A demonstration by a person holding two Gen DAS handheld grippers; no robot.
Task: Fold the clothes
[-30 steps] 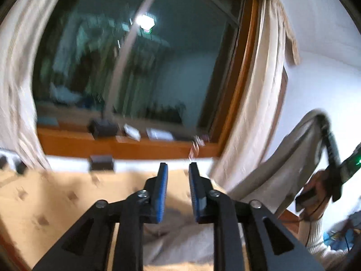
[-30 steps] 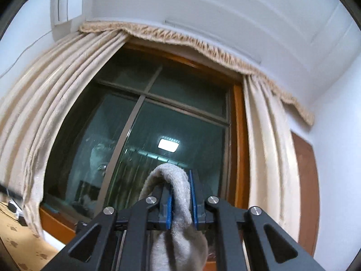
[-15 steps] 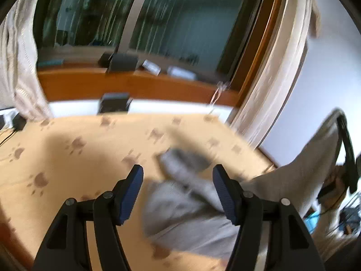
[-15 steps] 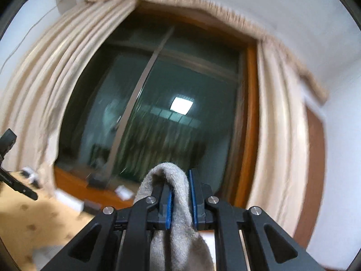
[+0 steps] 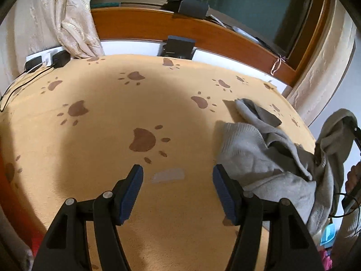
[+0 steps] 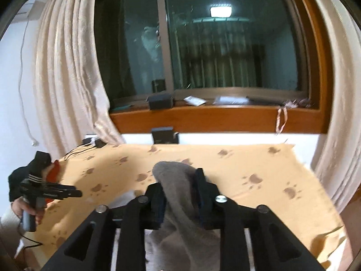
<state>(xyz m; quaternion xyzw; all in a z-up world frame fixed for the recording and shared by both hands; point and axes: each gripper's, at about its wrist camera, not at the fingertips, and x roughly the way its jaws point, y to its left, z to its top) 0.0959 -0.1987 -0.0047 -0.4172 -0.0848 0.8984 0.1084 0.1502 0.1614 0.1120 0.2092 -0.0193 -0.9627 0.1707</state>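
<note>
Right gripper (image 6: pixel 179 194), black with blue-padded fingers (image 6: pixel 199 187), jaws opening, a fold of grey knitted garment (image 6: pixel 178 192) draped between them and hanging down toward the camera. Below lies an orange blanket with brown paw prints (image 6: pixel 259 169) covering the bed. At left, the left gripper (image 6: pixel 67 193), black, held in a person's hand (image 6: pixel 28 210), over the blanket's edge; whether its jaws are parted can't be told from here. Behind: a dark window (image 6: pixel 225 45) reflecting a ceiling light, a wooden sill (image 6: pixel 214 117) carrying a small black box (image 6: pixel 160 101) and papers, and cream curtains (image 6: pixel 67 79) at both sides.
</note>
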